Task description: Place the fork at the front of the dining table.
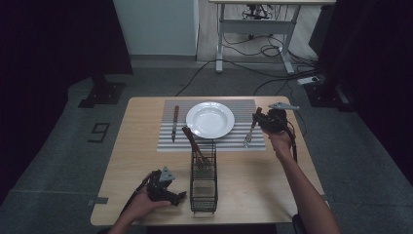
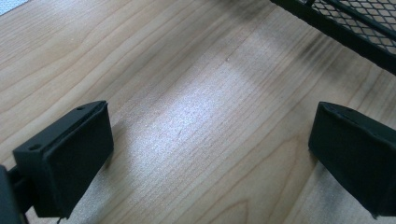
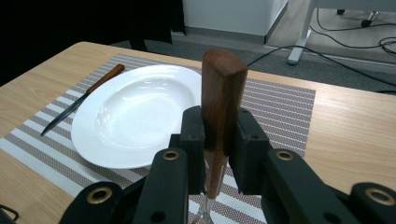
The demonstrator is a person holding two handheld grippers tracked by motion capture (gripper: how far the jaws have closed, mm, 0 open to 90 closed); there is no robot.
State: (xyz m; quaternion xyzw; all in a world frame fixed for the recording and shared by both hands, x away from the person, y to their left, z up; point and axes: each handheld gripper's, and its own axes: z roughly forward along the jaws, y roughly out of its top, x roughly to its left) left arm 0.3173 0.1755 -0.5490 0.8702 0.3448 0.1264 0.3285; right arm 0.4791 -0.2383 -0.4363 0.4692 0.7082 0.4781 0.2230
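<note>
From the high view I have my right gripper [image 1: 260, 120] over the right part of the striped placemat [image 1: 243, 106], clenched on a wooden-handled fork [image 1: 250, 132] whose tines reach down toward the mat just right of the white plate [image 1: 210, 119]; a knife [image 1: 175, 123] lies on the mat left of the plate, and a black wire basket [image 1: 203, 175] with another wooden-handled utensil [image 1: 194, 145] leaning in it stands nearer me, in the middle of the table [image 1: 136, 161]. My left gripper [image 1: 171, 195] rests at the near edge, just left of the basket. I judge the fork is being laid down, and if I let go while it hangs this steeply it could topple onto the plate's rim or bounce off the mat. In the left gripper view the jaws stand wide apart with bare wood between them and the basket [image 2: 348, 25] close at the far right; a careless swing could knock it and tip the utensil out. In the right gripper view the jaws pinch the fork's handle [image 3: 220, 105] near its top end, the plate [image 3: 135, 114] and knife [image 3: 81, 100] beyond it to the left; held that high, the fork could pivot and land crooked.
</note>
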